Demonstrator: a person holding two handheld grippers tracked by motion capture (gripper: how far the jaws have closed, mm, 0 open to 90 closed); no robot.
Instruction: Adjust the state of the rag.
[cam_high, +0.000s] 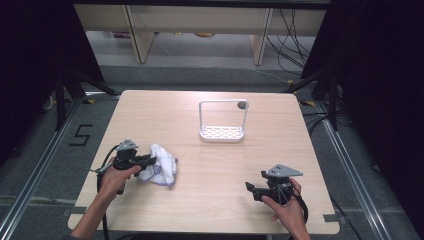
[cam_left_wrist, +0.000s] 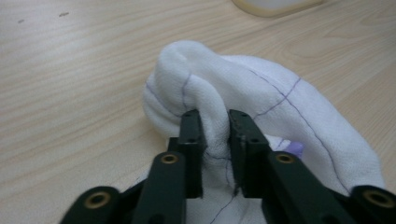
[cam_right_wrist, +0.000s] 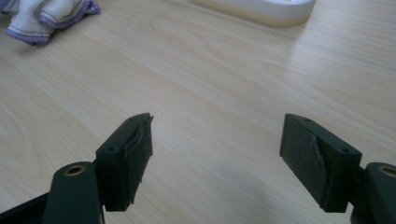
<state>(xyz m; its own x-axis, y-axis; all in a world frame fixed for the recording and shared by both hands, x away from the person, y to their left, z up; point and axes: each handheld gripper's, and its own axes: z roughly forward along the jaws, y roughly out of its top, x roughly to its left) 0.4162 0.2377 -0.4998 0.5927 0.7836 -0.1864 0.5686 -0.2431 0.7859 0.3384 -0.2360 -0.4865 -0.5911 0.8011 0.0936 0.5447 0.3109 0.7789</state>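
A crumpled white cloth (cam_high: 161, 164) with thin purple lines lies on the left part of the wooden table (cam_high: 210, 200). My left gripper (cam_high: 150, 161) is at the cloth's left side. In the left gripper view its jaws pinch a fold of the white cloth (cam_left_wrist: 261, 98) between the pads (cam_left_wrist: 192, 140). My right gripper (cam_high: 251, 190) rests low over the table near the front right, held by a hand. In the right gripper view its jaws stand wide apart with bare wood between them, and the cloth (cam_right_wrist: 42, 16) shows far off at the top left.
A white rack (cam_high: 222, 121) with a tall wire-like frame and a slotted base stands at the table's middle back; its base edge (cam_right_wrist: 261, 10) shows in the right gripper view. Black frames and cables stand on the floor around the table.
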